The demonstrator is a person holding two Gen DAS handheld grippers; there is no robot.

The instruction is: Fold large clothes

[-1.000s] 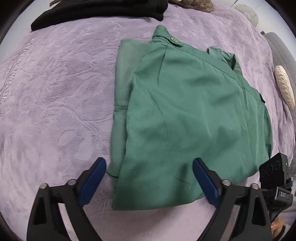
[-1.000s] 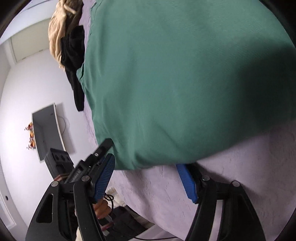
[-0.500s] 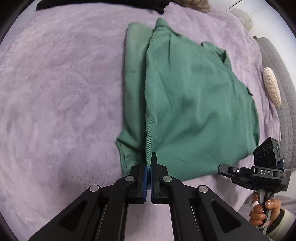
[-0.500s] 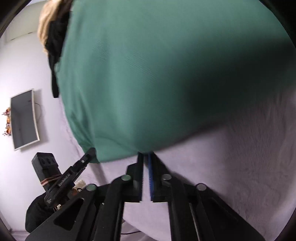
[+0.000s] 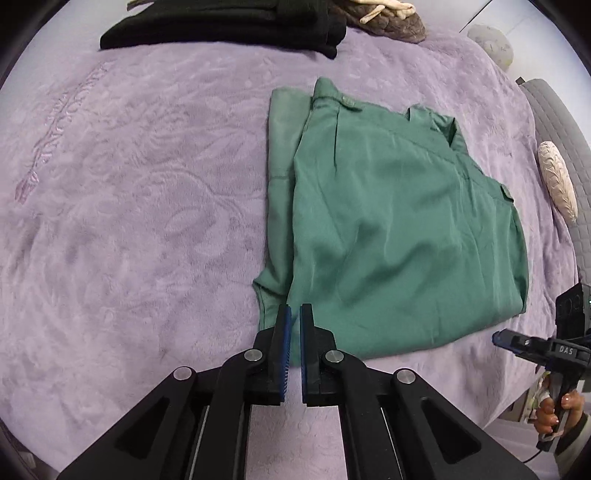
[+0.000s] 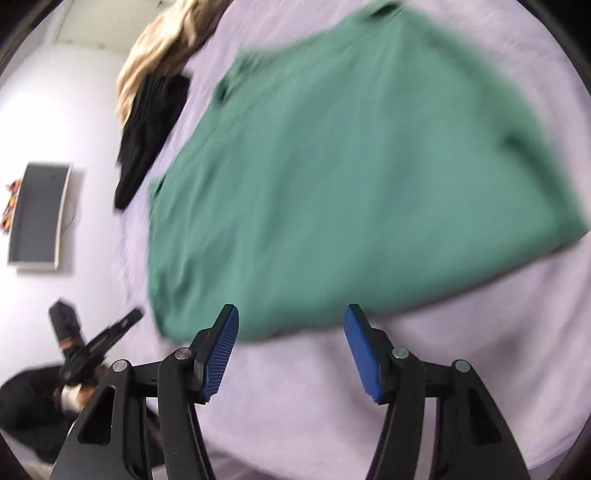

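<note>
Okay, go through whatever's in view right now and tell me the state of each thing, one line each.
Green trousers: folded, flat on the blanket.
Black garment: folded, at the far edge.
Left claw: shut, nothing visibly gripped.
Right claw: open, just been opening, nothing between its pads.
Blanket: spread flat.

Smooth green cloth garment (image 5: 399, 236), plush blanket (image 5: 147, 206)

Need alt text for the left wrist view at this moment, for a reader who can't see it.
Folded green trousers lie on a purple bedspread, with the left tool shut just over their near edge, no cloth visibly between its blue pads. Black clothes lie at the far edge, and the right tool shows at the right border, held in a hand.
</note>
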